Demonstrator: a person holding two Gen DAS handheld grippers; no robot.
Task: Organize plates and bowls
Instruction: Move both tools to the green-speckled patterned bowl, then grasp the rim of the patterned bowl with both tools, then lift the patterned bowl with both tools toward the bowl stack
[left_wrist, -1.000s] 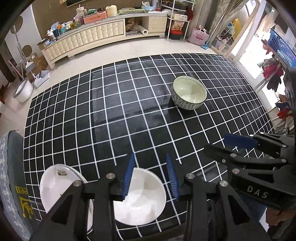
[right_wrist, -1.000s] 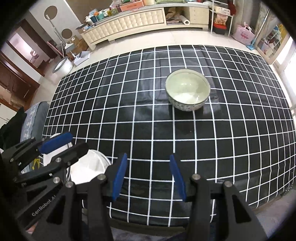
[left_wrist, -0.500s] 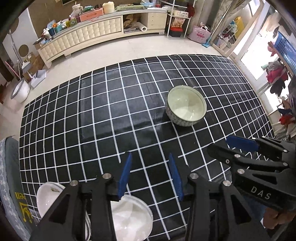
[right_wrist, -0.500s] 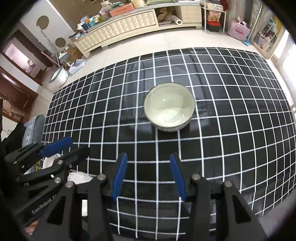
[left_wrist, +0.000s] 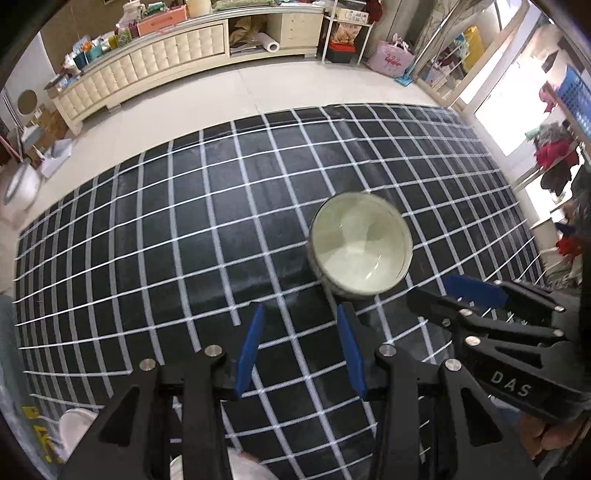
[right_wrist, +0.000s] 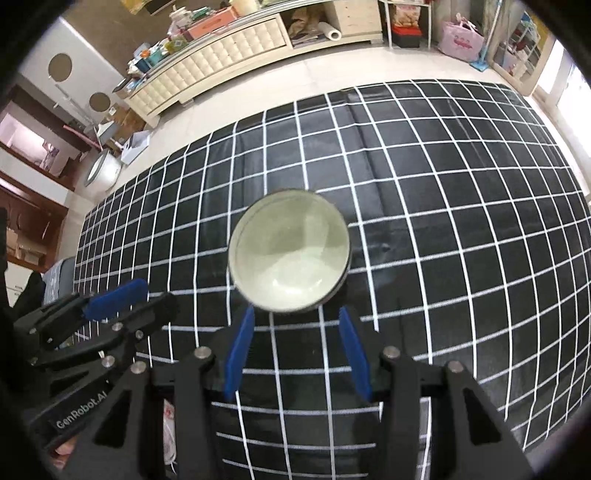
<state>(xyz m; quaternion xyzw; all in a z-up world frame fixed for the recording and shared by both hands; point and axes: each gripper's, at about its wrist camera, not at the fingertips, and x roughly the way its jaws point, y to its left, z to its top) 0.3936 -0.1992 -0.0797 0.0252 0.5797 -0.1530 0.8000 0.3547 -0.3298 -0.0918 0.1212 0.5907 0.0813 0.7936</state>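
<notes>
A pale green bowl (left_wrist: 360, 245) with a patterned outside stands upright on the black grid tablecloth (left_wrist: 177, 229). In the right wrist view the bowl (right_wrist: 289, 254) sits just ahead of my right gripper (right_wrist: 295, 317), which is open and empty. My left gripper (left_wrist: 299, 314) is open and empty, with the bowl just ahead and to its right. White plates (left_wrist: 75, 424) show at the bottom left edge of the left wrist view, partly hidden behind the gripper.
The tablecloth (right_wrist: 443, 206) covers a low table. Beyond its far edge is tiled floor and a long cream cabinet (left_wrist: 155, 70) with clutter. A grey cushion (left_wrist: 7, 369) lies at the left. The right gripper's body (left_wrist: 509, 332) is beside the left.
Both grippers moved forward toward the bowl, which now looks larger and nearer. The white plates slid back out of the left view's centre. Both jaws stayed open.
</notes>
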